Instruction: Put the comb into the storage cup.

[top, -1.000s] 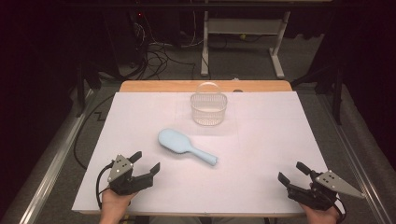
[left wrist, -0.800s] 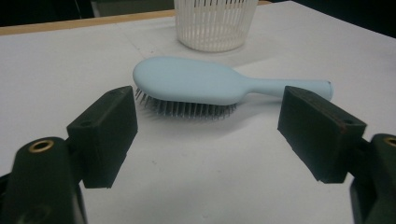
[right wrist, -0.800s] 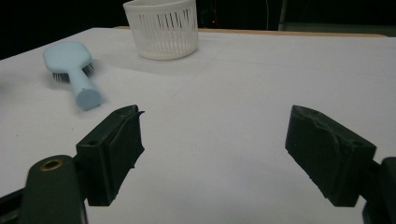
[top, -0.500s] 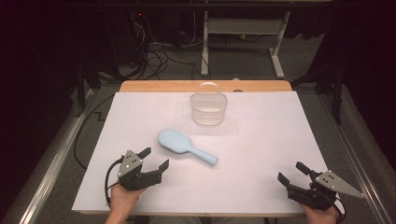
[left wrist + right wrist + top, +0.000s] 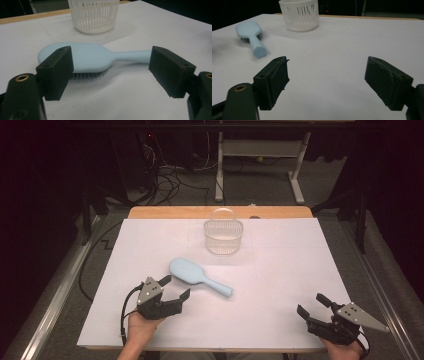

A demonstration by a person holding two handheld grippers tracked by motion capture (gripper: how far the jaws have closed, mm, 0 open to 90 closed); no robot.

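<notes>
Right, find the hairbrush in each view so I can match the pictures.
High view: hairbrush lies at the centre of the white table, handle toward lower right.
Left gripper view: it lies across the middle, bristles down, just beyond the open left claw.
Right gripper view: upper left, handle end nearest the camera.
Shared landmark: the white basket stands beyond the brush in all three.

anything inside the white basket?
The white basket looks empty: table shows through its slatted wall in the high view and the right gripper view. Its floor sits hidden behind the wall, so something flat could escape notice.
</notes>
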